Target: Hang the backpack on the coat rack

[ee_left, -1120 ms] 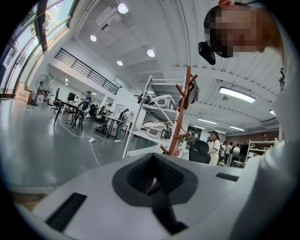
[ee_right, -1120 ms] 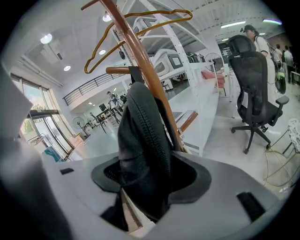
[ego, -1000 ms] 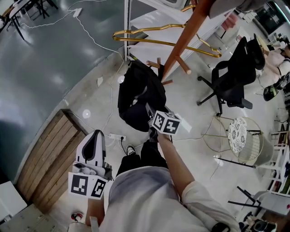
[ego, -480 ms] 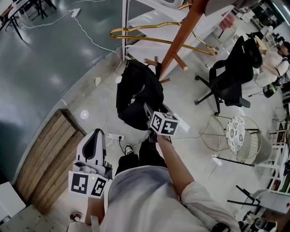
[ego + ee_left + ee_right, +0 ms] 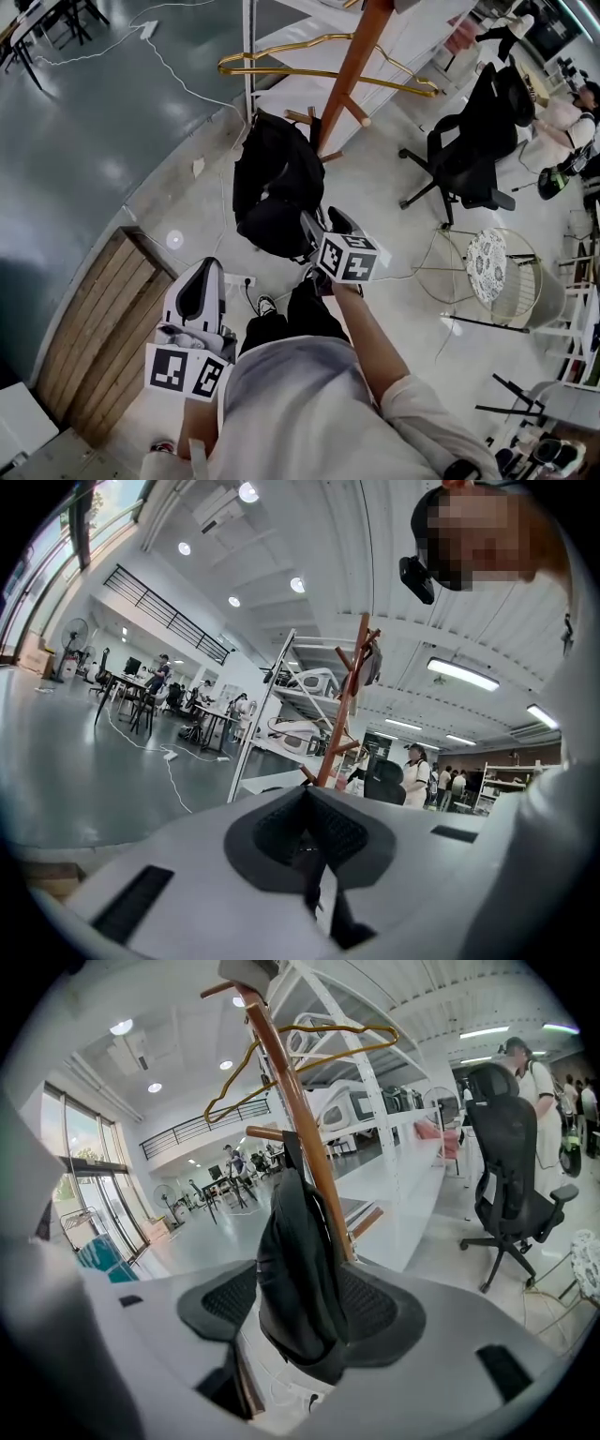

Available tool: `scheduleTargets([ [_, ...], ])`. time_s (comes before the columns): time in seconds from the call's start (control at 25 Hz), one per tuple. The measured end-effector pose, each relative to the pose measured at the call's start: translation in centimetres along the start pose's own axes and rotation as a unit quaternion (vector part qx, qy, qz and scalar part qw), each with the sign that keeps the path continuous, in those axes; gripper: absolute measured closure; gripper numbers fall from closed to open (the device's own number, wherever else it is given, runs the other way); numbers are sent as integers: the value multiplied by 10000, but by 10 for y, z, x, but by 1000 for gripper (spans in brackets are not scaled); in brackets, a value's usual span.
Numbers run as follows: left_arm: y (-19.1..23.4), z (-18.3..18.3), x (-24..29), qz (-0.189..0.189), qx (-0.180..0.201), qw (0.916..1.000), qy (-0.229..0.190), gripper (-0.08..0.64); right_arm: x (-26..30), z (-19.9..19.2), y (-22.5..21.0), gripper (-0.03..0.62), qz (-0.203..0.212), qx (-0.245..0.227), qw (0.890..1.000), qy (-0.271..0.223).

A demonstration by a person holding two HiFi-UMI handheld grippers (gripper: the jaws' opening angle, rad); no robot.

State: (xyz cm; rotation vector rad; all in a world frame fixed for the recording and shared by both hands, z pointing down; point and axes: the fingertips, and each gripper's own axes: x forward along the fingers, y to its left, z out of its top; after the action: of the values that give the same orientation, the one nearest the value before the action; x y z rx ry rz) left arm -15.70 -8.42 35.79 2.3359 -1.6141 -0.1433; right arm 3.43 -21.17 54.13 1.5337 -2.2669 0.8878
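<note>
The black backpack hangs by its top loop from a lower peg of the brown wooden coat rack. In the right gripper view the backpack droops beside the rack's pole. My right gripper is open just short of the bag's lower right side, with its pads clear of the fabric. My left gripper is held low at my left, shut and empty, far from the bag. In the left gripper view its jaws meet, with the rack beyond them.
A gold hanger hangs higher on the rack. Behind it stands a white shelf frame. A black office chair and a wire stool stand to the right. A wooden board and a power strip lie on the floor.
My right gripper has drawn back a little from the backpack and risen, its jaws now wider apart. The backpack stays on the peg. The left gripper has not moved.
</note>
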Motion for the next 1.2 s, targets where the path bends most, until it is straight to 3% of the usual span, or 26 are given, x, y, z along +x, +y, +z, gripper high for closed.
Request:
scheduleTargets([
  [0.52,-34,-23,11,-309,106,9992,245,555,-64,9,-8,420,318,-130,9992,-203],
  [0.68,-39,-26,15,-347,155,9989,272,555,-80,11,-3,425,478,-149,9985,-238],
  [1.2,-40,-49,22,-275,232,9979,534,555,-125,27,2,443,459,-445,9964,-555],
])
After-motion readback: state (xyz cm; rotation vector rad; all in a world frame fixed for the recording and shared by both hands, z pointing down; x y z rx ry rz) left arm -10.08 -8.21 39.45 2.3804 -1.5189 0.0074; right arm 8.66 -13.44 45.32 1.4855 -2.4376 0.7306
